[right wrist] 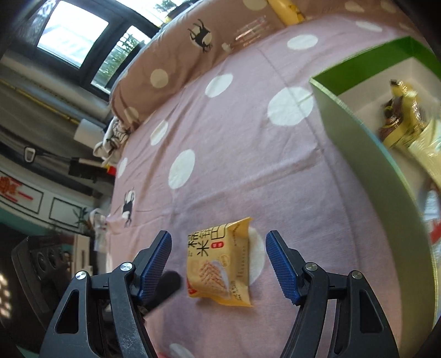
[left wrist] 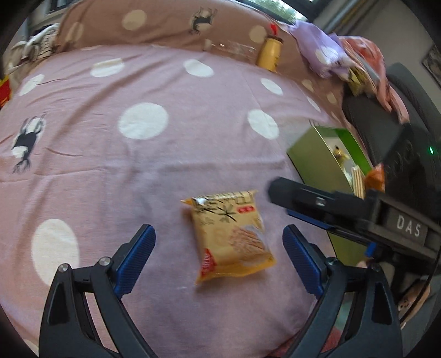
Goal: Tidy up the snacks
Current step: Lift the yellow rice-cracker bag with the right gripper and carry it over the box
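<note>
Since the pink polka-dot bedsheet [left wrist: 143, 170] leaves it lying flat, your yellow plastic cracker packet [left wrist: 233, 236] sits loose beside the green cardboard box [right wrist: 366, 154], bracketed by the left tool [left wrist: 219, 258] and right tool [right wrist: 217, 264], both wide and empty, ready for boxing.

Landmark: snack packet [left wrist: 233, 236], lying flat on the bedspread [left wrist: 154, 170]. Box [left wrist: 317, 157] to its right and a little beyond, well apart; wrapped snacks [right wrist: 405, 118] inside the box. Pillow [left wrist: 154, 24] far behind the packet. Bottle [left wrist: 269, 53] behind, toward the right, against the pillow.
</note>
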`<state>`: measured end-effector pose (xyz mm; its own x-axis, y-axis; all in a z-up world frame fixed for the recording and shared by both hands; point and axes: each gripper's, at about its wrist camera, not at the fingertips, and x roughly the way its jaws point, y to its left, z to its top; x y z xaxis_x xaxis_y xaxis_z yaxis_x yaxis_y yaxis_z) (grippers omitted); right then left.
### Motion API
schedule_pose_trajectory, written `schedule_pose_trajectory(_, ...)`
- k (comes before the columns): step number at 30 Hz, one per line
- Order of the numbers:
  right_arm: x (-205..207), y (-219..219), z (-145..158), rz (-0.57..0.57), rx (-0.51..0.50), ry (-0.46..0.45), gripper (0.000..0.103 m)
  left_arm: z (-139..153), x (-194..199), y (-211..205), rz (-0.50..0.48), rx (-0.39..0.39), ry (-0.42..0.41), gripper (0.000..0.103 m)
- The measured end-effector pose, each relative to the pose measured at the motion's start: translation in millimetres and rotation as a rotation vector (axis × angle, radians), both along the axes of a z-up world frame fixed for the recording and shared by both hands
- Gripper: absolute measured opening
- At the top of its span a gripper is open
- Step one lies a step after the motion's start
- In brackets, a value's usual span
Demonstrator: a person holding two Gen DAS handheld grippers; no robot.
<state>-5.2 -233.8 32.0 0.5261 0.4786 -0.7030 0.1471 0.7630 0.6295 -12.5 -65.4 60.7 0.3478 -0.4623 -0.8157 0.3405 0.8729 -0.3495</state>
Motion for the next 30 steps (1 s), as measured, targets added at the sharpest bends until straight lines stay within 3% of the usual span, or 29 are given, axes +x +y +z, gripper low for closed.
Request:
schedule_pose_trajectory(5, 9.8, 10.1, -16.6, 0.043, 0.044, 0.055, 0.070, -12.5, 1.7, -13.7, -0.038, 0.002, 0.049, 0.089)
schedule_pose_trajectory(7, 11.0, 12.2, -20.4, 0.042, 0.053, 0.071, 0.066, -17.1, 2.7, -16.4, -0.042, -0.010, 0.082, 0.081)
schedule_pose_trajectory(13, 13.8, 19.7, -24.7, 0.065, 0.033, 0.084, 0.063, -26.9, 5.8, -19.3, -0.037, -0.029, 0.146, 0.072)
schedule_pose_trajectory(18, 15.7, 18.9, -29.6, 0.068, 0.038, 0.093, 0.063, -25.0, 5.4, -14.5, -0.025, -0.029, 0.136, 0.061)
schedule_pose_trajectory(30, 5.1, 21.9, -7.6, 0.052, -0.026, 0.004, 0.060, -7.3, -3.2, -23.3, -0.035, -0.015, 0.024, 0.058)
